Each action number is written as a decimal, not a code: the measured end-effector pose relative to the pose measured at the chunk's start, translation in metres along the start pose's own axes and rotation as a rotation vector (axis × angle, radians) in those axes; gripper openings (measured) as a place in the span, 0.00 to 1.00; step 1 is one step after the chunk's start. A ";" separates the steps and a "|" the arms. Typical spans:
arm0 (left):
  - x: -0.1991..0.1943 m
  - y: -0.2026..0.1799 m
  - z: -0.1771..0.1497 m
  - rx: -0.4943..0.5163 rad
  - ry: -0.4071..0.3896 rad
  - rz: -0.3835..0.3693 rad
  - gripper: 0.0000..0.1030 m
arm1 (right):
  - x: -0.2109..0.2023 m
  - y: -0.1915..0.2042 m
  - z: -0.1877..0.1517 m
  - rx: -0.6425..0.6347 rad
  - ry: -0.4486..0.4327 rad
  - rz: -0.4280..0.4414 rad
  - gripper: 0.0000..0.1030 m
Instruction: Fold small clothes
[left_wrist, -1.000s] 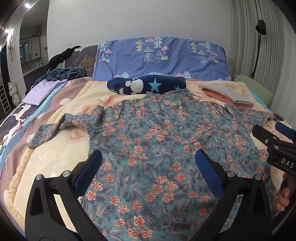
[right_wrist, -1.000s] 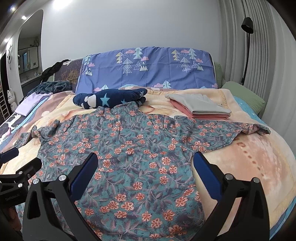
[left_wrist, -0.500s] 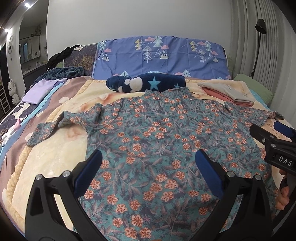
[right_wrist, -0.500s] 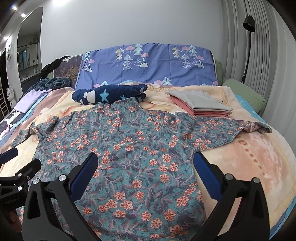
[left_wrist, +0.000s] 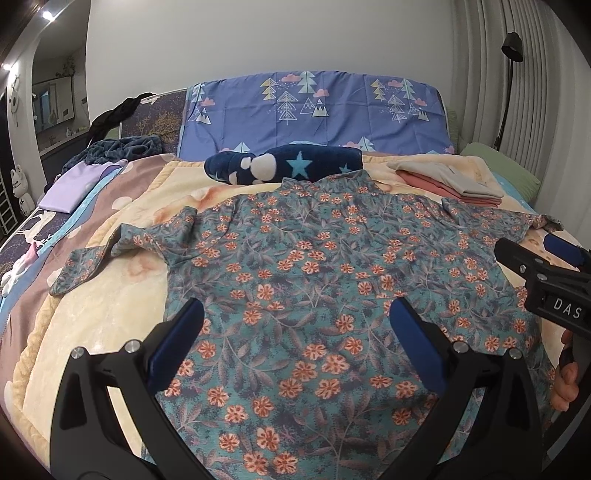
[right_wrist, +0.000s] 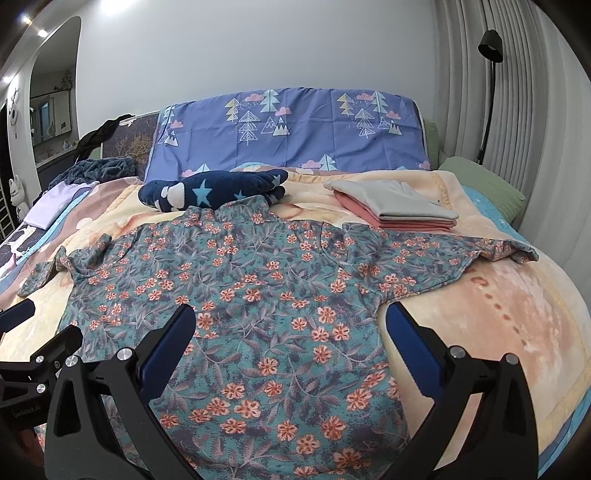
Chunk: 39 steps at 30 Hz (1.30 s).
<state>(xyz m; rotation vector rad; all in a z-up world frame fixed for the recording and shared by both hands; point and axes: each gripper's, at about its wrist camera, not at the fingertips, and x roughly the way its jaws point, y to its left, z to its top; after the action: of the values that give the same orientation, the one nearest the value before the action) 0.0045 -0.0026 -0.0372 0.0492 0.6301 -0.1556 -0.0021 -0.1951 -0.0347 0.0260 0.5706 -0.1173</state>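
A teal shirt with orange flowers (left_wrist: 314, 266) lies spread flat on the bed, sleeves out to both sides, collar at the far end; it also shows in the right wrist view (right_wrist: 266, 280). My left gripper (left_wrist: 295, 325) is open and empty above the shirt's lower left part. My right gripper (right_wrist: 290, 325) is open and empty above the lower right part, near the right side seam. Each gripper shows at the edge of the other's view: the right gripper (left_wrist: 532, 254), the left gripper (right_wrist: 22, 328).
A cream blanket (left_wrist: 110, 317) covers the bed. A navy star-print bundle (left_wrist: 284, 166) lies just beyond the collar. A folded grey and pink stack (right_wrist: 395, 210) sits at the far right. A blue tree-print pillow (right_wrist: 295, 129) stands at the headboard. Lilac cloth (left_wrist: 70, 184) lies far left.
Both grippers have drawn back slightly from the shirt, staying open. The shirt has not moved.
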 end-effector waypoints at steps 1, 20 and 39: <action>0.000 0.000 0.000 0.000 -0.004 0.005 0.98 | 0.000 0.000 0.000 0.000 0.000 0.002 0.99; -0.003 0.001 -0.003 0.000 -0.012 -0.003 0.98 | -0.003 0.003 0.002 -0.005 -0.014 0.008 0.99; -0.002 0.000 -0.005 -0.009 0.007 -0.035 0.98 | -0.002 0.008 -0.001 -0.013 -0.005 0.013 0.99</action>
<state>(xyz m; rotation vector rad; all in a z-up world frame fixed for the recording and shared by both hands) 0.0000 -0.0020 -0.0405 0.0296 0.6391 -0.1864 -0.0032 -0.1869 -0.0347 0.0171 0.5659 -0.1011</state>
